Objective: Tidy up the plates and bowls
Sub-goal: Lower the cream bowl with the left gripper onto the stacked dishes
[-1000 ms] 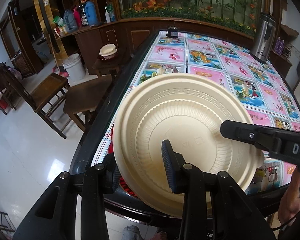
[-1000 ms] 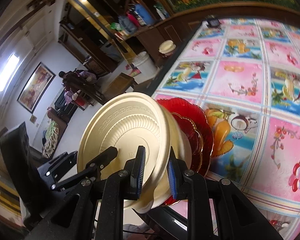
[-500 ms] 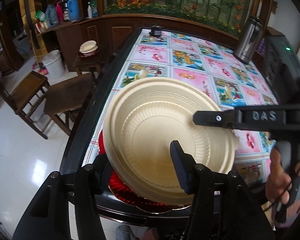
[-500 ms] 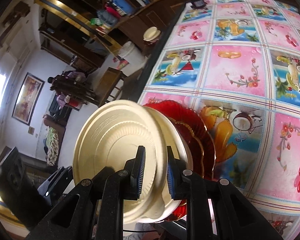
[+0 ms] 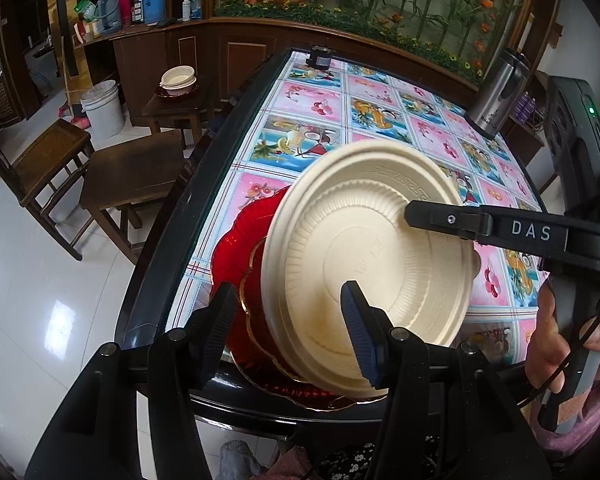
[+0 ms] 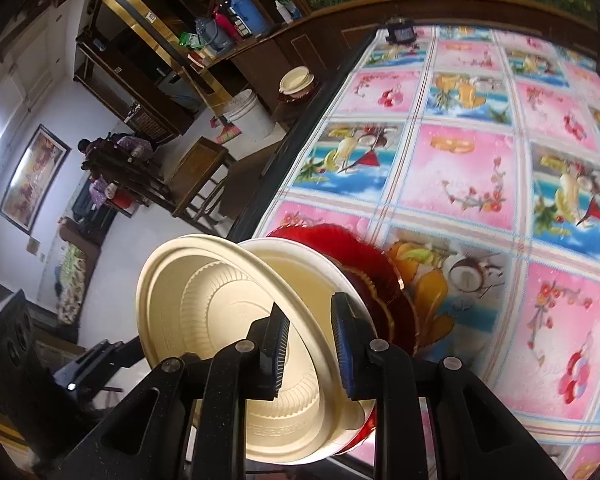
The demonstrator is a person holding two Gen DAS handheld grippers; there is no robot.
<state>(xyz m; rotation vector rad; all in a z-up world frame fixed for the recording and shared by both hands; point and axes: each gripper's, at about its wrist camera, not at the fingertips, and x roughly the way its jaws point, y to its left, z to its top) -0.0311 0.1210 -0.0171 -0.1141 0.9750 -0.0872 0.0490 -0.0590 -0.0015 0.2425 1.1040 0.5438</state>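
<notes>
Two nested cream dishes (image 5: 364,264) stand tilted on edge over the near table corner, undersides toward the left wrist camera. My right gripper (image 6: 310,346) is shut on their rim (image 6: 312,320); its jaws are opening slightly, with the pads still on the dishes. One of its fingers (image 5: 460,220) lies across the underside. My left gripper (image 5: 290,328) is open, astride the lower rim without pressing it. Behind the dishes, red glass plates (image 5: 236,240) lie stacked on the table; the smaller one (image 5: 256,320) is gilt-edged. They also show in the right wrist view as red plates (image 6: 340,240).
The table (image 5: 204,184) has a black rim and a fruit-patterned cloth. A steel jug (image 5: 500,96) and a small dark jar (image 5: 320,58) stand at its far end. Wooden chairs (image 5: 132,172), a white bucket (image 5: 102,106) and a side table with cream bowls (image 5: 178,78) are on the left.
My left jaws have opened and come off the cream dishes. The right gripper has swung the dishes to the right, uncovering more of the red plates.
</notes>
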